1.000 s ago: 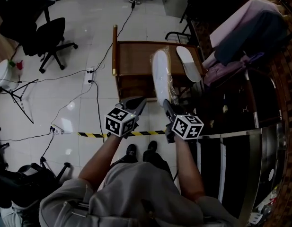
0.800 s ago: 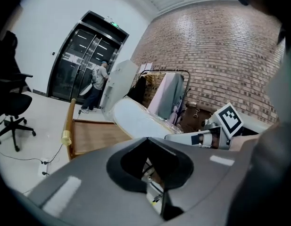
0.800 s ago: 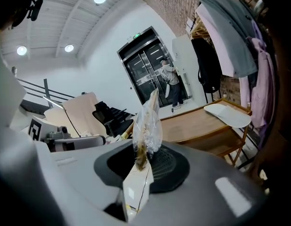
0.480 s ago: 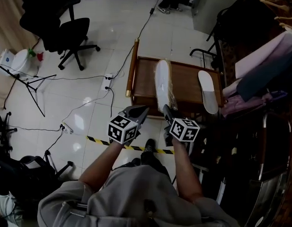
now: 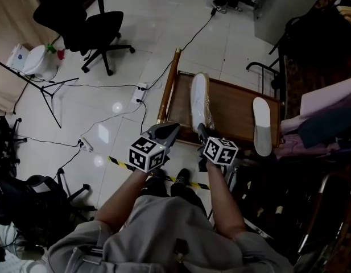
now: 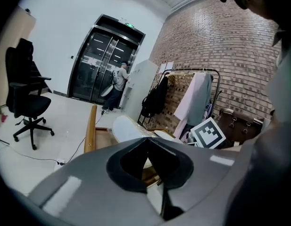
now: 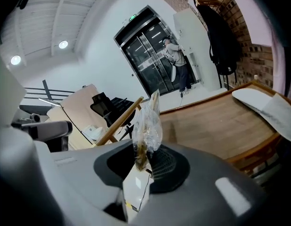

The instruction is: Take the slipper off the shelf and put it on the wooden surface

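Observation:
A white slipper [image 5: 198,102] wrapped in clear plastic stretches over the left part of the brown wooden surface [image 5: 232,110]. My right gripper [image 5: 202,131] is shut on its near end at the surface's front edge. In the right gripper view the crinkled plastic and white sole [image 7: 146,126] stick up from between the jaws. I cannot tell whether the slipper rests on the wood. A second white slipper [image 5: 262,125] lies at the right end of the surface [image 7: 216,121]. My left gripper [image 5: 166,131] hovers just left of the held slipper [image 6: 126,128], shut and empty.
A raised wooden rail [image 5: 168,90] runs along the surface's left side. Clothes [image 5: 329,112] hang on a rack to the right. A black office chair [image 5: 101,24], cables and a yellow-black tape line [image 5: 121,162] are on the tiled floor. A person [image 6: 119,81] stands by the glass doors.
The right gripper has carried the wrapped slipper leftward over the wooden surface, away from the second slipper. The left gripper has kept beside it.

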`<state>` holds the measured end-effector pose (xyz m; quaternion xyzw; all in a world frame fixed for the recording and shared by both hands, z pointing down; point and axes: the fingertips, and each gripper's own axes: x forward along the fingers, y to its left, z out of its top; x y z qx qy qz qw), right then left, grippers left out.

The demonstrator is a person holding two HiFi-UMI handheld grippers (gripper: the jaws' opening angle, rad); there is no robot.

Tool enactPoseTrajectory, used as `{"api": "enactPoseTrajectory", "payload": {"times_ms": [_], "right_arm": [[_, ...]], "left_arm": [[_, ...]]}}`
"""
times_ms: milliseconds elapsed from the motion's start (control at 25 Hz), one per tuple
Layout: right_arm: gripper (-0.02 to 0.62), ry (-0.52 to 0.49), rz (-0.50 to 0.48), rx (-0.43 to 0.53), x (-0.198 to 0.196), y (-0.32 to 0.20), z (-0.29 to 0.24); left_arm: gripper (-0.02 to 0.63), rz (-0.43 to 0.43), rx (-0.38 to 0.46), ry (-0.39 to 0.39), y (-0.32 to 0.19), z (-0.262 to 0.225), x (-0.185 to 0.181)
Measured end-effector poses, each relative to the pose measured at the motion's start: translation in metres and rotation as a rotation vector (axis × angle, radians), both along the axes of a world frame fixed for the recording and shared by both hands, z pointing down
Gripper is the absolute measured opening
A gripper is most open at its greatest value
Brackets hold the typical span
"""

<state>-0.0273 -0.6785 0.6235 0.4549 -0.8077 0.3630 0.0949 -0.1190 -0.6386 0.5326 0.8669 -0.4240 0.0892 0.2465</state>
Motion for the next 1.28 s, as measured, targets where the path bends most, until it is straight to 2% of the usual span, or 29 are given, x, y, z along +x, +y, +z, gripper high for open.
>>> {"api": "enactPoseTrajectory", "payload": {"times_ms": [120,320,520,640,680,840,960,1240,1280], "right_arm": [[0.061,0.016,0.008,-0.035,-0.013,-0.013,0.013],[0.063,0.021,0.072,-0.101,-0.027,-0.019,0.037],[0.067,0.115,0.093,-0.117,-0.032,-0.015,0.058],[0.119,0.158,0.077,-0.119,-0.034,-0.011,0.065],[0.16,0.167,0.073,-0.118,-0.034,-0.01,0.066],[0.271,0.228,0.067,-0.089,-0.025,-0.007,0.062],[0.319,0.265,0.043,-0.055,-0.018,-0.002,0.052],[0.325,0.242,0.032,0.075,0.01,-0.001,-0.007],[0.284,0.235,0.03,0.094,0.014,-0.003,-0.018]], "left_arm": [[0.005,0.004,-0.002,0.013,-0.017,0.0,-0.009],[0.006,0.062,-0.035,0.034,-0.026,0.007,-0.015],[0.006,0.098,-0.041,0.028,-0.029,0.011,-0.026],[0.006,0.11,-0.044,0.02,-0.029,0.01,-0.03],[0.006,0.113,-0.044,0.018,-0.03,0.01,-0.03],[0.006,0.13,-0.036,0.018,-0.029,0.008,-0.025],[0.005,0.148,-0.022,0.026,-0.027,0.003,-0.017],[0.005,0.188,0.037,0.051,-0.026,-0.019,0.009],[0.005,0.192,0.05,0.054,-0.027,-0.024,0.012]]}}
